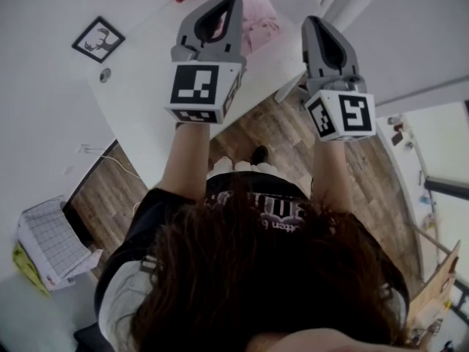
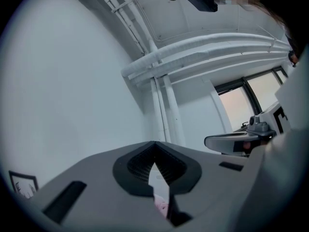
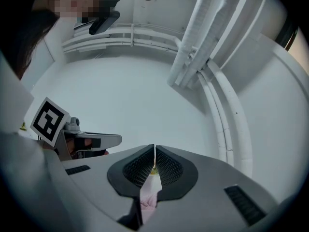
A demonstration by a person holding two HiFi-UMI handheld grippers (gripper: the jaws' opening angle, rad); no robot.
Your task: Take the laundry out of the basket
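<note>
Holding both grippers raised, shut and empty.
You are holding the left gripper (image 1: 233, 2) and right gripper (image 1: 314, 24) with jaws closed on nothing; pink laundry (image 1: 258, 22) is lying on the white table (image 1: 146, 138) beyond them, well apart from the basket (image 1: 47, 244).

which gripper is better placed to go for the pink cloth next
Left, marginally. In the head view the left gripper tip lies right beside the pink cloth; the right gripper is further off. Both jaws are shut and empty, so either must open first.
</note>
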